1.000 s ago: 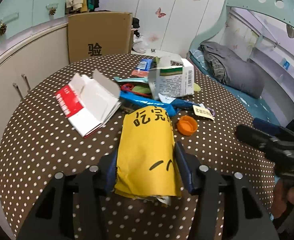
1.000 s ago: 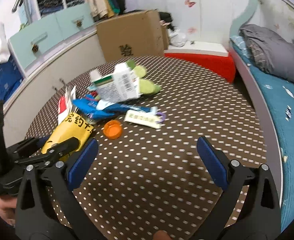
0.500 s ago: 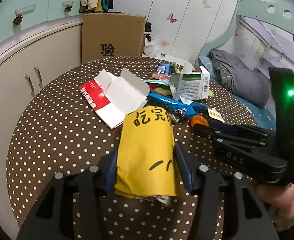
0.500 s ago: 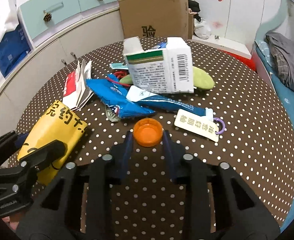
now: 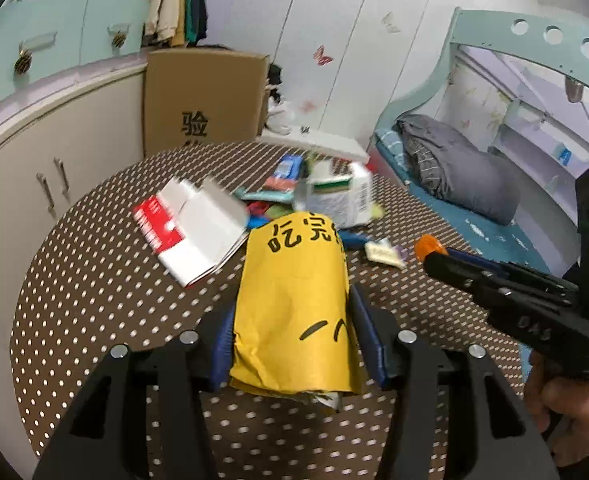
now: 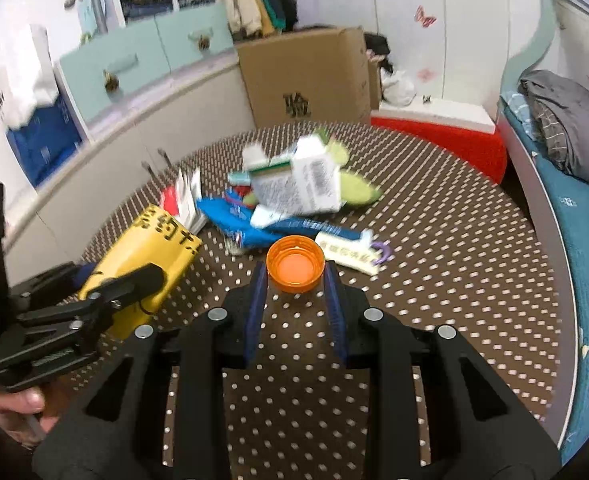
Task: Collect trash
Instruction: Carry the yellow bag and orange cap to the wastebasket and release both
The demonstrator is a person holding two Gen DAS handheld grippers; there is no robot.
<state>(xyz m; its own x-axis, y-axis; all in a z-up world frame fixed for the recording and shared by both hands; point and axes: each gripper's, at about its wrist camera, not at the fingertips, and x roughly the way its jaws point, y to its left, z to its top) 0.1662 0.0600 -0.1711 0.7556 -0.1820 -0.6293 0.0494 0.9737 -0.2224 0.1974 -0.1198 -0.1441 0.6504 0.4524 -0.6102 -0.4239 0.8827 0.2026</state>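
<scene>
Trash pickup advances: the right gripper (image 6: 295, 276), spread wide a second ago, now pinches the orange cap (image 6: 295, 265), while the left gripper (image 5: 292, 330) clamps the yellow bag (image 5: 294, 300).

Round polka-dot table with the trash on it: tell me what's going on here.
A person is clearing litter off the polka-dot table with a handheld gripper in each hand. The left gripper is clamped on a yellow paper bag. The right gripper has just been closing and now pinches an orange bottle cap. A red-and-white carton, a white medicine box, blue wrappers and a paper tag lie on the table, not yet collected.
</scene>
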